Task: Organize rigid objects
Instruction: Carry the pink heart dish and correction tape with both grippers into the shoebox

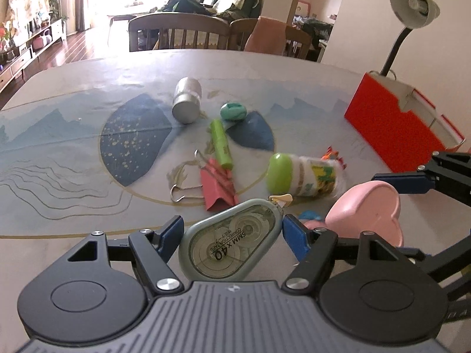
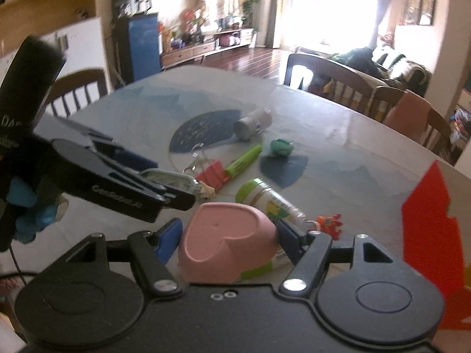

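My left gripper (image 1: 231, 229) is shut on a grey correction tape dispenser (image 1: 229, 244), held just above the table. My right gripper (image 2: 228, 234) is shut on a pink heart-shaped box (image 2: 228, 239); that box also shows in the left wrist view (image 1: 368, 209), to the right of the tape. On the table lie a pink binder clip (image 1: 217, 185), a green highlighter (image 1: 221, 144), a green-capped bottle (image 1: 306, 173), a silver tin (image 1: 187, 100) and a green ball (image 1: 233, 111). A red open box (image 1: 391, 120) stands at the right.
A grey desk lamp (image 1: 412, 3) rises behind the red box. Wooden chairs (image 1: 179, 33) stand along the far table edge. A small orange toy (image 2: 329, 223) lies beside the bottle. The table mat (image 1: 59, 153) stretches to the left.
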Tool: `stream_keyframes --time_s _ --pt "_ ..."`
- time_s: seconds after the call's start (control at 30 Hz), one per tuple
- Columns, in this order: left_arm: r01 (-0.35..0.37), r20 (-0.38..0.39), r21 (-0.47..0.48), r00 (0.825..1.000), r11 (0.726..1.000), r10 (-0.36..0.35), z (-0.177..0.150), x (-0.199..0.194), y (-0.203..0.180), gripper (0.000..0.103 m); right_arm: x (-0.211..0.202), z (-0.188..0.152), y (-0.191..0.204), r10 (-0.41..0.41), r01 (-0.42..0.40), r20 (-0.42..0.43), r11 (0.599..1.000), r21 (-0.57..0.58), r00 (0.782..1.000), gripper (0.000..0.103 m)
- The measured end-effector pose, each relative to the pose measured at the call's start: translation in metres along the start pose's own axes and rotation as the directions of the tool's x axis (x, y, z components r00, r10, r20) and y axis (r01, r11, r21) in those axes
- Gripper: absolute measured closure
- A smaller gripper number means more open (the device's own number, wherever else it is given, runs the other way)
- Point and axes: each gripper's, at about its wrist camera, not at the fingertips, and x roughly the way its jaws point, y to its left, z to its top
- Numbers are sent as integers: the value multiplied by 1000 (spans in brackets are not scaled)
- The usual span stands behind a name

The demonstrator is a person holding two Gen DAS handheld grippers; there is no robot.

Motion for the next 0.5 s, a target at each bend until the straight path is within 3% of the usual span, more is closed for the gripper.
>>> stream_keyframes --time_s 0.5 --pt "100 82 -19 992 995 -98 53 -44 -59 30 -76 16 -71 -88 66 88 973 220 992 33"
